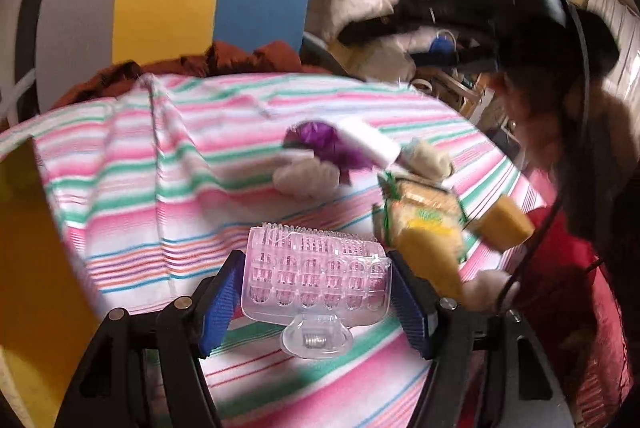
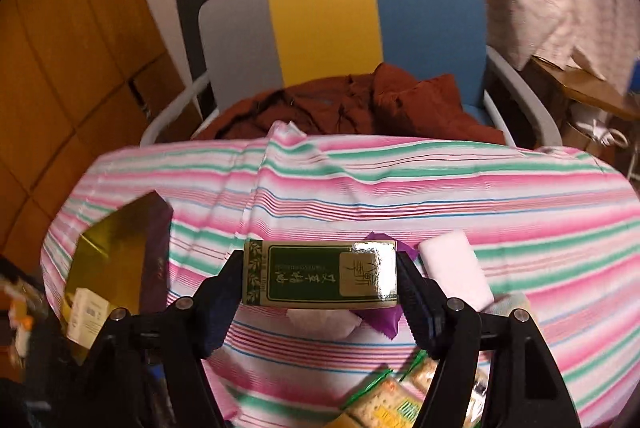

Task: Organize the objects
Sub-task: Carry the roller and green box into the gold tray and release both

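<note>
Showing both tools loaded: left tool (image 1: 316, 292) clamped on clear plastic roller (image 1: 316, 278), right tool (image 2: 320, 284) clamped on green-gold box (image 2: 320, 278), both held above striped bench (image 2: 440, 187). Beyond: cracker pack (image 1: 424, 216), purple wrapper (image 1: 332, 143), white block (image 2: 454, 272) lie unsorted; gold carton (image 2: 116, 252) at left edge. Task prob. early, most items left.

In my left gripper (image 1: 314, 292) I hold a clear plastic brush (image 1: 316, 286), bristles up, its stubby handle toward me, above the striped cloth. My right gripper (image 2: 320, 288) clamps a green-and-gold box (image 2: 320, 275) by its short ends, label up. Ahead lie a purple wrapper (image 1: 334, 143), a white bar (image 2: 454, 268), and cracker packets (image 1: 420, 214).
</note>
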### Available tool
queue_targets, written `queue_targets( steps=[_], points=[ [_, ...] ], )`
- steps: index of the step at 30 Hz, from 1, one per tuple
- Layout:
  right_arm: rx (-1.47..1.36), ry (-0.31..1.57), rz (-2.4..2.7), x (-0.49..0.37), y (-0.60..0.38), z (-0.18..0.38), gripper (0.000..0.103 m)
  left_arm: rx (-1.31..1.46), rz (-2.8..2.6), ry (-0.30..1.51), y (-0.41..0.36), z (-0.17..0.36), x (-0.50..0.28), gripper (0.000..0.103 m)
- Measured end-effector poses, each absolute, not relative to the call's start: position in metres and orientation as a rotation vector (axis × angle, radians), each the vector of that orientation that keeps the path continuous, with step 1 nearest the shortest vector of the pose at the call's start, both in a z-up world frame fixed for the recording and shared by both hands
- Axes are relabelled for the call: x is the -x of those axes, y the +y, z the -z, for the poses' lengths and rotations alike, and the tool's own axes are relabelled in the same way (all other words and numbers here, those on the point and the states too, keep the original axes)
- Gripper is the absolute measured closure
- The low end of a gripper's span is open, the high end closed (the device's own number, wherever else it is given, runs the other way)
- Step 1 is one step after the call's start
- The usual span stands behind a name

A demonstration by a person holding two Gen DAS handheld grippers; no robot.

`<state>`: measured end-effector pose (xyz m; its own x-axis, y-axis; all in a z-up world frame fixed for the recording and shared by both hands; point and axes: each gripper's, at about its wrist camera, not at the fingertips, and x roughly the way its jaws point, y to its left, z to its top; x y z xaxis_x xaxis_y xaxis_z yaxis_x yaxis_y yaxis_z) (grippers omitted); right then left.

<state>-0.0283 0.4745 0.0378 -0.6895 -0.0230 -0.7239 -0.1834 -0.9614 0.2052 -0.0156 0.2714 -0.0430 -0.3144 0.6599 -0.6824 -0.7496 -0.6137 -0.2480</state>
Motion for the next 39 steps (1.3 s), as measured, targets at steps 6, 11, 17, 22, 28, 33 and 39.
queue_targets(
  steps=[6, 11, 17, 22, 28, 33, 39],
  points=[
    [1.178, 0.481, -2.814, 0.016, 0.45, -0.037, 0.031, 0.915, -2.135, 0.068, 0.222, 0.001, 0.022, 0.032],
    [1.23, 0.437, -2.924, 0.025, 0.394, -0.035, 0.031, 0.921, -2.315, -0.029, 0.153, -0.023, 0.048, 0.032],
    [1.327, 0.308, -3.081, 0.041, 0.308, -0.033, 0.031, 0.977, -2.523, -0.143, 0.069, -0.027, 0.087, 0.032],
    [1.452, 0.179, -3.101, 0.056, 0.248, -0.017, 0.03, 1.056, -2.622, -0.198, 0.02, -0.013, 0.114, 0.032],
    [1.512, 0.188, -3.067, 0.093, 0.213, -0.012, 0.03, 1.139, -2.7, -0.227, -0.01, 0.006, 0.137, 0.032],
    [1.549, 0.254, -2.981, 0.134, 0.2, -0.005, 0.029, 1.218, -2.719, -0.279, -0.028, 0.021, 0.141, 0.03],
    [1.397, 0.529, -3.026, 0.159, 0.203, -0.026, 0.0, 1.208, -2.76, -0.303, -0.042, 0.023, 0.124, 0.024]
  ],
)
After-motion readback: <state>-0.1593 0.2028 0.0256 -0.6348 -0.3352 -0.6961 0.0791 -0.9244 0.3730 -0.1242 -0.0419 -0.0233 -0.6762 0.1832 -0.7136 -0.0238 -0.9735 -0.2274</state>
